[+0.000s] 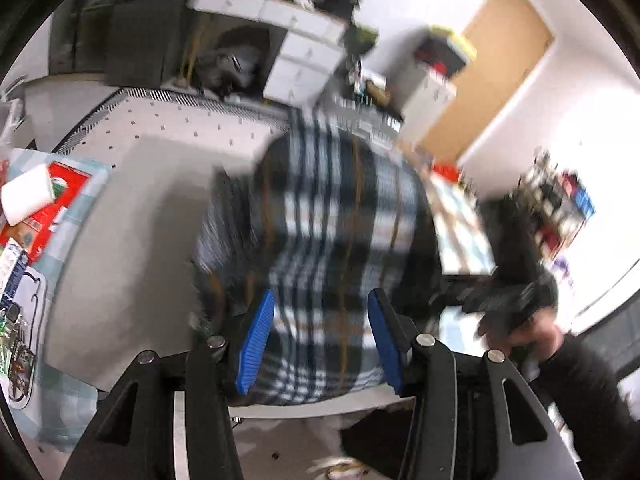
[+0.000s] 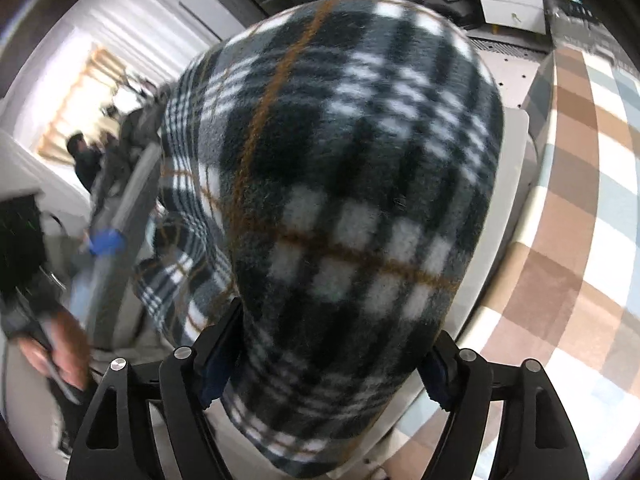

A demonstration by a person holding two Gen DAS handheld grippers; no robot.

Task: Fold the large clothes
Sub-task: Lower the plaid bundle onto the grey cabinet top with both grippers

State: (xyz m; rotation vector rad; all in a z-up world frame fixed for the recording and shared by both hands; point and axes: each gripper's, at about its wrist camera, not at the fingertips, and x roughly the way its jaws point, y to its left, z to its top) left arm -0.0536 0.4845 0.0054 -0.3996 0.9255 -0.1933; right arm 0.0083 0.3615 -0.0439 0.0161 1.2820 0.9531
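Plaid fleece garment (image 2: 352, 208): dark green-black, white checks, thin orange lines. Left gripper (image 1: 320, 340) pads blue.

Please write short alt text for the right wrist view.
A dark plaid fleece garment fills most of the frame, lying between the right gripper's spread black fingers. A checked brown and pale blue cloth lies to its right.

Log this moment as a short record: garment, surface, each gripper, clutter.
garment: plaid fleece garment, dark with white and tan lines, lying bunched on the table
surface: pale table
left gripper: blue pads apart, fabric seen between them, no press visible; view blurred
right gripper: jaws wide, fleece filling the gap; pads mostly hidden by cloth
clutter: white roll and red packet at the table's far left
floor: checked rug
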